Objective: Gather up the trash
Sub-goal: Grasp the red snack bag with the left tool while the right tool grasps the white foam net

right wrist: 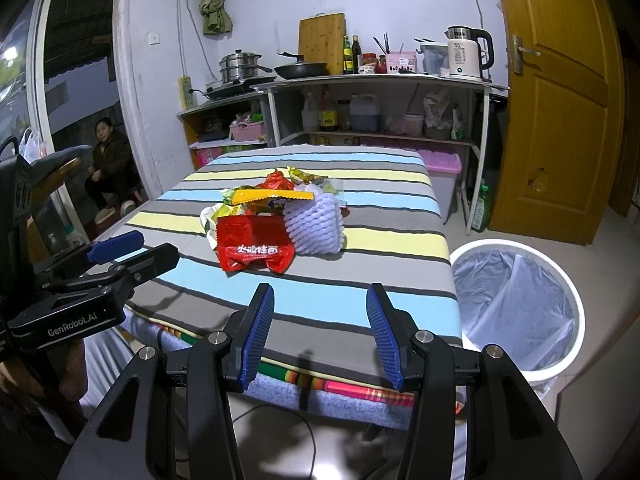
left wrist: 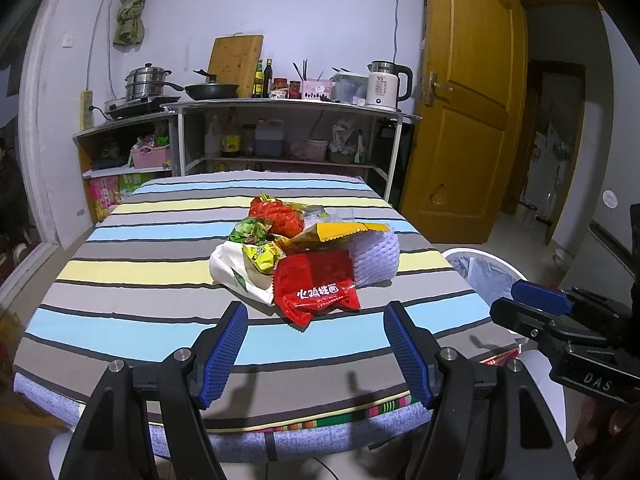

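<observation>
A heap of trash lies in the middle of the striped table (left wrist: 120,292) (right wrist: 380,280). Nearest is a red noodle wrapper (left wrist: 316,286) (right wrist: 254,246). Beside it is a white foam fruit net (left wrist: 374,258) (right wrist: 314,224). A yellow packet (left wrist: 340,234) (right wrist: 272,197), green wrappers (left wrist: 260,254) and a red bag (left wrist: 276,216) lie behind. My left gripper (left wrist: 316,316) is open and empty, just short of the red wrapper. My right gripper (right wrist: 320,300) is open and empty over the table's near edge. A white bin with a clear liner (right wrist: 516,304) (left wrist: 484,272) stands right of the table.
Kitchen shelves (left wrist: 288,136) with pots, bottles and a kettle stand behind the table. A wooden door (left wrist: 464,92) is at the right. A person (right wrist: 108,160) sits in the doorway at the left in the right wrist view. A lilac lidded box (right wrist: 444,172) sits by the shelves.
</observation>
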Demonstrator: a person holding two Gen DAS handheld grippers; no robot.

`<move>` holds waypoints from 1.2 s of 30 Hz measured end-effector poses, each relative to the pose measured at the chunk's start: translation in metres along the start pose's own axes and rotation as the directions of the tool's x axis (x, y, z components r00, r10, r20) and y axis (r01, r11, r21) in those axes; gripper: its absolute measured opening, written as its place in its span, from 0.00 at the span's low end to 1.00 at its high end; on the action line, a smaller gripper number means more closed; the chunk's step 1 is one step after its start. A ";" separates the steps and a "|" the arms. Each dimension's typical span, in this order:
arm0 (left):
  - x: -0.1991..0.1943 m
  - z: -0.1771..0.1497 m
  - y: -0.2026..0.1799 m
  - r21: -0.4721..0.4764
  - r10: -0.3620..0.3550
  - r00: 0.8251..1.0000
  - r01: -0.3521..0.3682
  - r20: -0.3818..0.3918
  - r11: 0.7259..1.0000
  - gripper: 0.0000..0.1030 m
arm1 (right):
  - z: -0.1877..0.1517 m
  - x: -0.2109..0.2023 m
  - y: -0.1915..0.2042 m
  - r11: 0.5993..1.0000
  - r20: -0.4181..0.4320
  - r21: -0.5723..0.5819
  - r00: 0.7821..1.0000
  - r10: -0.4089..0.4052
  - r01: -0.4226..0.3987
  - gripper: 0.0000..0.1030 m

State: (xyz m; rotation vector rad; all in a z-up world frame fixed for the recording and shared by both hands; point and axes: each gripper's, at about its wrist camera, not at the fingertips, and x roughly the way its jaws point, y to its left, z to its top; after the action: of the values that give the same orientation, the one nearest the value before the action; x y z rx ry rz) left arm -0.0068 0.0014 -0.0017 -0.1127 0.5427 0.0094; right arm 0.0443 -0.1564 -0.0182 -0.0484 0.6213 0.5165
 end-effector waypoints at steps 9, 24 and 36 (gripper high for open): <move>0.012 0.001 0.006 0.004 -0.006 1.000 0.006 -0.014 1.000 0.65 | 0.003 0.006 0.000 1.000 -0.007 -0.007 1.000 0.004 -0.004 0.48; 0.068 0.020 0.034 0.002 -0.021 0.999 0.021 -0.042 1.000 0.51 | 0.030 0.072 -0.004 1.000 -0.059 -0.026 0.998 0.012 -0.013 0.48; 0.110 0.021 0.045 -0.016 -0.105 0.990 0.104 -0.097 0.994 0.47 | 0.046 0.127 -0.009 0.999 -0.113 -0.011 0.992 0.048 -0.049 0.48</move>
State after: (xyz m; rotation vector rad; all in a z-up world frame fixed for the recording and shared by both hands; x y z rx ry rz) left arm 0.0966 0.0459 -0.0449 -0.1531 0.6343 -0.0959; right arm 0.1612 -0.0981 -0.0534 -0.0757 0.7306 0.5677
